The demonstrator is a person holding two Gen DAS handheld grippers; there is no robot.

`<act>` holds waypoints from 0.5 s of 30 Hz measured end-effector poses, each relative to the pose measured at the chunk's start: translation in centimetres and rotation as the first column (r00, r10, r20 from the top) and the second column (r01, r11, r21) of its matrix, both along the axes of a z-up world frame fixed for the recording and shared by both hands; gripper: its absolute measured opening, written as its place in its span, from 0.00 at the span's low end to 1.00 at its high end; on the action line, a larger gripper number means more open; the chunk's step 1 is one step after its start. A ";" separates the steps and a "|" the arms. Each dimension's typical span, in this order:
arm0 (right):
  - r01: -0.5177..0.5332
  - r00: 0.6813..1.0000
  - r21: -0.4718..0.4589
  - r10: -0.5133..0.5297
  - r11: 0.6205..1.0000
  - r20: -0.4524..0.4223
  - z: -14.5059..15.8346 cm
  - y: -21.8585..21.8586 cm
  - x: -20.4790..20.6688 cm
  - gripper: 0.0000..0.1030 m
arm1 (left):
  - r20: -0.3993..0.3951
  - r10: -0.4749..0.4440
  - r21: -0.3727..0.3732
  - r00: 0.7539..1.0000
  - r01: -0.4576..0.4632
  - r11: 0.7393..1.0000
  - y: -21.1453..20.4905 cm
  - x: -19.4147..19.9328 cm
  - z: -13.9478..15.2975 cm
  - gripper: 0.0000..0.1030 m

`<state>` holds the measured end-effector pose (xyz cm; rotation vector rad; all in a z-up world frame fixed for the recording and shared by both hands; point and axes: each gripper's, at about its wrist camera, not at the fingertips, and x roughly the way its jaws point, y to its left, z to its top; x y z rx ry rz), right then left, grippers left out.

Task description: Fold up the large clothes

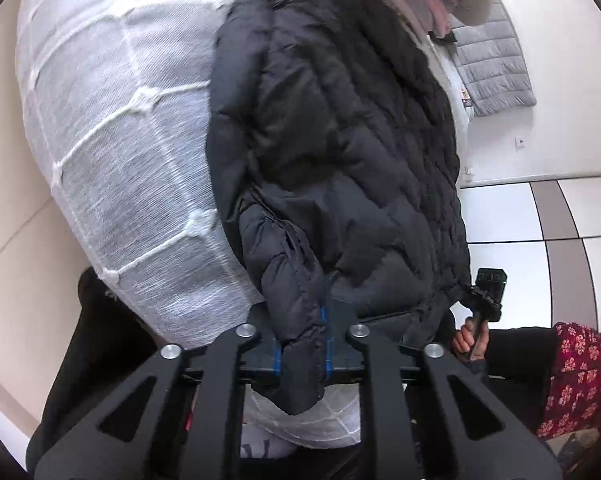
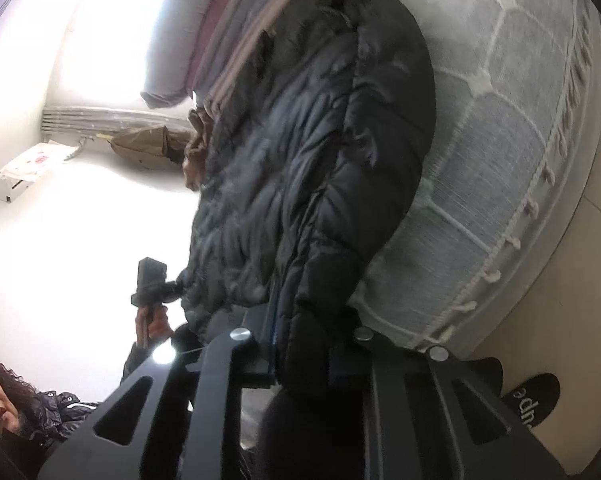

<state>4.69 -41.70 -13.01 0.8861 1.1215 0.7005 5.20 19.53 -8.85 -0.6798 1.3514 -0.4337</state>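
Each matte black plastic claw (image 1: 302, 354) has angular cut-out arms, silver round screws and blue-edged pads. The person wears a black sleeve (image 1: 520, 354) and a dark red floral garment (image 1: 580, 376).

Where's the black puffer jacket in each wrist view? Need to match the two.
Left wrist: black puffer jacket runs top centre down to bottom centre, its lower edge clamped in the left gripper.
Right wrist: the jacket hangs centre frame, top to bottom, its edge clamped in the right gripper.
Shared landmark: white quilted mattress, left of the jacket in the left view, right of it in the right view.
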 end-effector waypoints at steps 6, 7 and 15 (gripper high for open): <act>0.059 0.991 0.079 -0.067 0.995 0.115 4.6 0.3 -0.9 0.13 | 0.105 0.043 -0.048 0.993 -0.038 0.998 1.3 -0.9 4.0 0.08; 0.063 0.989 0.092 -0.075 0.994 0.131 5.3 0.6 -1.0 0.13 | 0.125 0.050 -0.063 0.991 -0.042 0.997 1.2 -1.1 4.8 0.08; 0.078 0.959 0.189 -0.125 0.979 0.254 10.4 1.0 -3.6 0.13 | 0.210 0.078 -0.145 0.975 -0.048 0.988 2.5 -3.8 8.8 0.08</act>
